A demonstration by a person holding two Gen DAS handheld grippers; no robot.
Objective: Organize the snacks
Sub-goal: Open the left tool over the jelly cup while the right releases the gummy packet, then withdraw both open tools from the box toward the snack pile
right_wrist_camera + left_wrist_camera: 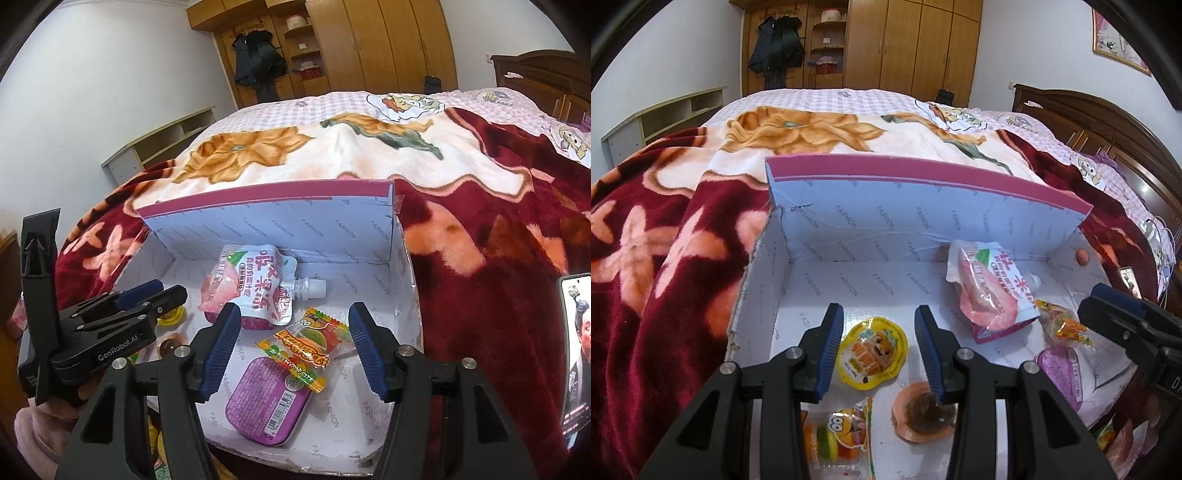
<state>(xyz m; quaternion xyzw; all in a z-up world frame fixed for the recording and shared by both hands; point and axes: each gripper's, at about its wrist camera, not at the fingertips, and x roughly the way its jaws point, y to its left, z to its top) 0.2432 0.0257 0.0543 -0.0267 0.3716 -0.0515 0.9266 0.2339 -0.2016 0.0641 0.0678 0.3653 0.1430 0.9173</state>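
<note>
Only the left view shows the yellow cup (pixel 873 352) between the gaping, empty left tongs (pixel 880 345), while the right tongs (pixel 295 349), also wide and empty, straddle the candy (pixel 310 341) and purple tin (pixel 266 404) inside the box (pixel 266 225), pouch (pixel 251 286) beyond.

Even indoor light, soft shadows; sharp centre, strong fisheye bending, dark corners.

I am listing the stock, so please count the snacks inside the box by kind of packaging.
Jelly cups: 2, the yellow cup and the orange cup
Spouted pouch: 1
Purple tin: 1
Candy packets: 3, the burger packet, the orange packet, the yellow-green packet
Total: 7
</note>
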